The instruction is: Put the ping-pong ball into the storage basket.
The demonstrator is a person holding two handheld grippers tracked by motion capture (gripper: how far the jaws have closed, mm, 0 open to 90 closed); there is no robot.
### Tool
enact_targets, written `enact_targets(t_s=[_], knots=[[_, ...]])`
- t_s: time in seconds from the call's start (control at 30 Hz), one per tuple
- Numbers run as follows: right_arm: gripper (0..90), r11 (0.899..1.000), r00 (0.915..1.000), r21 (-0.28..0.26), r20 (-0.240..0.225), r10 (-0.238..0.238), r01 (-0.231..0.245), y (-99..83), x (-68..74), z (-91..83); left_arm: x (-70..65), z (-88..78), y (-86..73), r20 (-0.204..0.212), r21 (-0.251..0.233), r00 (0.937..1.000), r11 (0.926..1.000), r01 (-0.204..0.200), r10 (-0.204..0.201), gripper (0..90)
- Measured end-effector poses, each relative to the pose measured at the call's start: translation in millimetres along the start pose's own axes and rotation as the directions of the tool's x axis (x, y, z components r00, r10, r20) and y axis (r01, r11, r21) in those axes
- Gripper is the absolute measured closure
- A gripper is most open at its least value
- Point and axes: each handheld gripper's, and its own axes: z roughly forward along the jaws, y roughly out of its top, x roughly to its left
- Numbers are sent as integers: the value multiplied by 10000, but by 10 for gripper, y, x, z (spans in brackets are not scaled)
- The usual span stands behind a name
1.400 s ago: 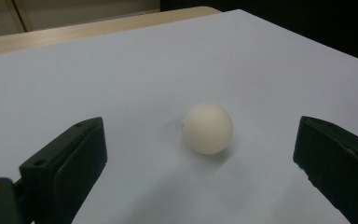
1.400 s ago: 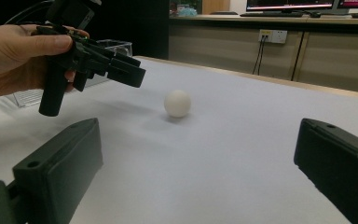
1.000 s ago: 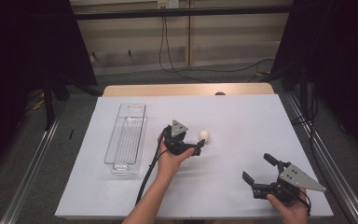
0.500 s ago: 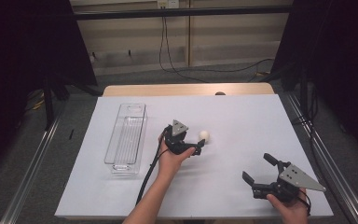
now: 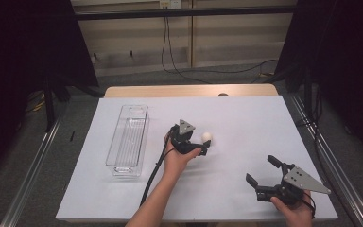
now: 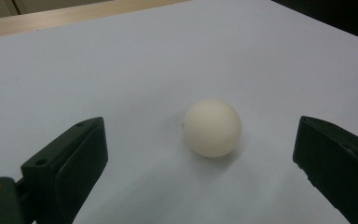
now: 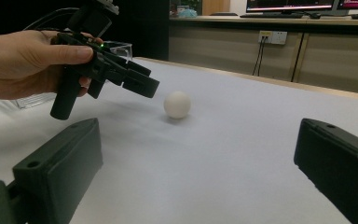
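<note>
A small cream-white ball rests on the white table cover, near the middle. My left gripper is held low just left of it, open, jaws pointing at the ball. In the left gripper view the ball lies a little ahead of the two spread black fingers, touching neither. My right gripper is open near the front right of the table, with nothing between its jaws. In the right gripper view, the ball shows farther off with the left gripper and its hand beside it.
A long clear plastic tray stands empty left of the left hand; its corner peeks out behind that hand. The white sheet covers the table, and a wooden edge runs along the back. Metal rails flank both sides.
</note>
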Motion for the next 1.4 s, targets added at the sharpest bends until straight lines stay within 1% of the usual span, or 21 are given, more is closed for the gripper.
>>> enact_targets(t_s=[0.1,0.2,0.4,0.5,0.53,0.63,0.67,0.7,0.73,0.8,0.87,0.9,0.93,0.97,1.07,1.13,1.17,1.23,1.27,1.37,1.4], knots=[[6,10000,10000,-49,-23,-36,36,1,5,5,5,2,6,7,46,10000,9999,-96,96,34],[6,10000,10000,-38,-5,34,-34,1,9,6,-1,17,8,155,-158,9998,9998,125,-122,35],[6,10000,10000,-55,-12,-8,8,2,4,4,13,30,18,-89,212,9999,9998,-63,65,34],[6,10000,10000,-58,-10,9,-9,2,4,4,-6,33,63,58,217,9997,9995,-218,217,34],[6,10000,10000,-55,-13,5,-5,3,2,1,-18,45,75,79,106,10000,9999,-58,58,34],[6,10000,10000,-36,11,-24,24,5,-1,-3,-13,65,91,-24,276,10000,9996,-95,96,33],[6,10000,10000,-30,21,-8,8,5,0,-4,-2,71,89,65,339,9998,9993,-176,174,33],[6,10000,10000,-61,59,53,-53,5,3,-2,-9,83,85,79,331,9999,9994,-87,85,33],[6,10000,10000,-53,46,61,-61,5,3,-2,-7,86,84,34,435,9998,9989,-188,187,33],[6,10000,10000,-56,42,55,-55,4,1,-2,-19,108,79,59,320,9999,9994,-113,111,33],[6,10000,10000,-72,55,57,-57,4,0,-1,-9,112,82,183,407,9994,9987,-310,303,33],[6,10000,10000,-71,51,61,-60,5,0,0,-14,117,82,225,372,9994,9989,-284,276,33],[6,10000,10000,-60,45,71,-70,5,2,-1,-19,116,85,75,489,9993,9981,-376,373,28],[6,10000,10000,-60,45,71,-70,5,2,-1,-28,129,85,92,376,9998,9991,-205,202,28],[6,10000,10000,-30,-12,4,-4,5,1,0,-43,143,112,65,400,9998,9990,-214,212,29],[6,10000,10000,-27,-3,13,-13,4,2,0,-41,147,135,192,432,9991,9983,-391,383,31],[6,10000,10000,-40,16,57,-57,4,3,0,-58,154,141,86,419,9997,9989,-215,211,32],[6,10000,10000,-38,20,52,-52,4,3,0,-46,166,149,100,437,9996,9986,-286,282,35],[6,10000,10000,-46,21,49,-49,5,2,0,-56,181,147,101,326,9998,9993,-166,163,35],[6,10000,10000,-46,36,74,-73,4,3,-2,-43,192,140,220,553,9991,9977,-386,374,48],[6,9999,10000,-65,58,80,-80,3,3,1,-46,195,138,86,646,9990,9970,-435,430,59]])
